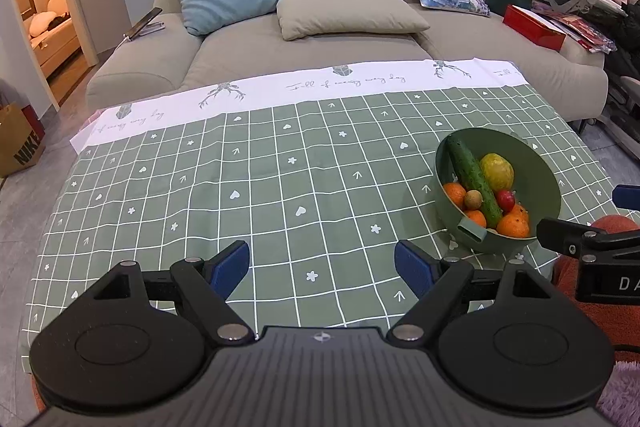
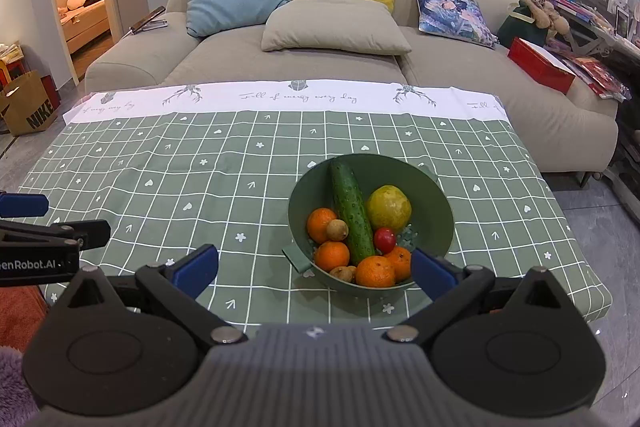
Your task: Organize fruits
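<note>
Two grippers, both empty, fingers spread wide, hovering over the near edge of the surface (image 2: 200, 163) with its green checked cloth. Sofa (image 2: 480, 95) behind it, with blue, yellow and beige cushions. Left gripper (image 1: 322, 267) sits over bare cloth, well left of the bowl (image 2: 436, 211). Right gripper (image 2: 314, 269) is lined up on the bowl, its right finger just at the bowl's near rim; contact not clear. Bowl is green, right of centre on the surface, handle tab toward the grippers. All fruit is inside it: cucumber (image 2: 352, 211) lying lengthwise down the middle, yellow-green fruit (image 2: 389, 207) to its right, four oranges (image 2: 375, 271) at the left and near side, small red fruit (image 2: 385, 239) beside the cucumber, small brown fruit (image 2: 337, 229) against the left orange.
</note>
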The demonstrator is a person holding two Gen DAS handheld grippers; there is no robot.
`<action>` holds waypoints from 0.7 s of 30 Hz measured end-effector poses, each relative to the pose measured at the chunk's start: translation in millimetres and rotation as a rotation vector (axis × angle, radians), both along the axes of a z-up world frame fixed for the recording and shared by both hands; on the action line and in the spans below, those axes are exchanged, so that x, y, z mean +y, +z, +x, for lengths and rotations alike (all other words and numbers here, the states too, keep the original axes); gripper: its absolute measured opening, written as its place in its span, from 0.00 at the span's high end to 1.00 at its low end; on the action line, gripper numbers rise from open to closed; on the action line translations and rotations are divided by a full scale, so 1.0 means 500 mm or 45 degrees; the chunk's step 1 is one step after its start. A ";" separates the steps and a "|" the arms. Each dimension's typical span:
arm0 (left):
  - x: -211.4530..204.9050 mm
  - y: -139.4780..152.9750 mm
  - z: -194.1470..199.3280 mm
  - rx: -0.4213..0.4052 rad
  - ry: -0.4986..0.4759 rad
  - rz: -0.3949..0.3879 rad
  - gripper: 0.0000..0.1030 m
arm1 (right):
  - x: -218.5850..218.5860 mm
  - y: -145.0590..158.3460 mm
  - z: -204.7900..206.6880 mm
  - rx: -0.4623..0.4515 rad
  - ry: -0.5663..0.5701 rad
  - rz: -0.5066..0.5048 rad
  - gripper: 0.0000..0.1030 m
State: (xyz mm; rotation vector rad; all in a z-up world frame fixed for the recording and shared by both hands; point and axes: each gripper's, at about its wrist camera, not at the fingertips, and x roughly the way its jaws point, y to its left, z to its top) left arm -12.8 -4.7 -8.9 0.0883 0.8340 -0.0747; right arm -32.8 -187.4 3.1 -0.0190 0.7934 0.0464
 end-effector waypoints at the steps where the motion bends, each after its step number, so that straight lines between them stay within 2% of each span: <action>1: 0.001 0.000 0.000 0.001 0.004 -0.001 0.07 | 0.000 0.000 0.000 0.000 0.000 0.000 0.05; 21: 0.009 0.001 0.000 0.006 0.022 0.001 0.07 | 0.000 0.001 0.000 0.001 0.000 0.000 0.05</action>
